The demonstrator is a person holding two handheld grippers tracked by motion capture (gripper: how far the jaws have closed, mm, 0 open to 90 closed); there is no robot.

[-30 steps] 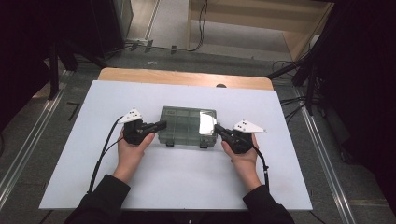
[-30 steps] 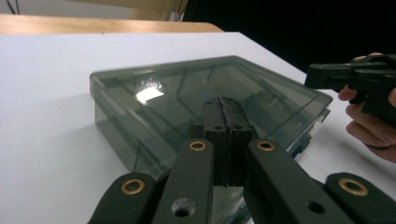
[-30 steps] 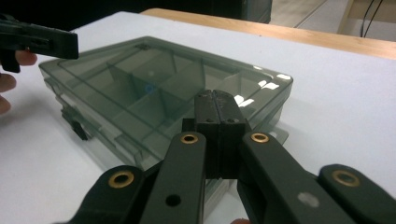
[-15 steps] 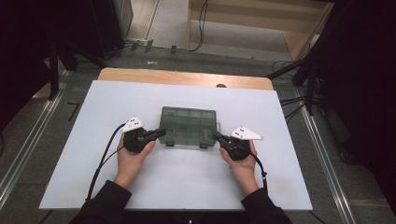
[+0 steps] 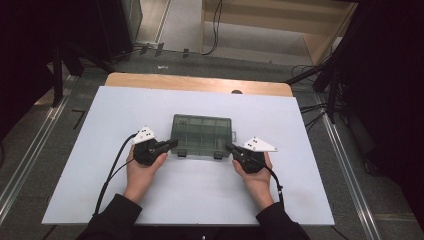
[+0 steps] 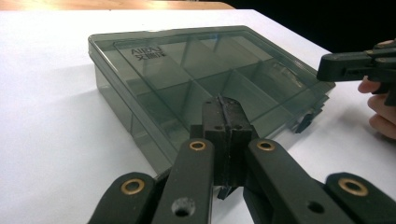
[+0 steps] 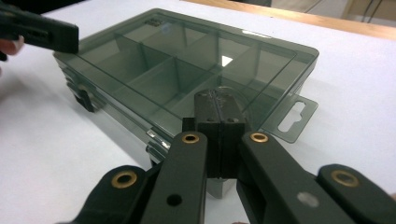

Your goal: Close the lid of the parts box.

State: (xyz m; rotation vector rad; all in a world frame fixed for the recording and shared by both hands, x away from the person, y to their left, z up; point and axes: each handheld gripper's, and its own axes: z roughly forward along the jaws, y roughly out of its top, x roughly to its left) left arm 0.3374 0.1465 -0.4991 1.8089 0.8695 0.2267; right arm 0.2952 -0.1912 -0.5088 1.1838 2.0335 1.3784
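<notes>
Two claws clenched, empty — left claw, right claw flank compartment box.

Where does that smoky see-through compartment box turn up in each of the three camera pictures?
High view: the box lies mid-table, between the two grippers.
Left gripper view: the box spans the middle, beyond the shut jaws.
Right gripper view: the box spans the upper middle, hang tab at right.
Shared landmark: the lid's compartment dividers.
</notes>
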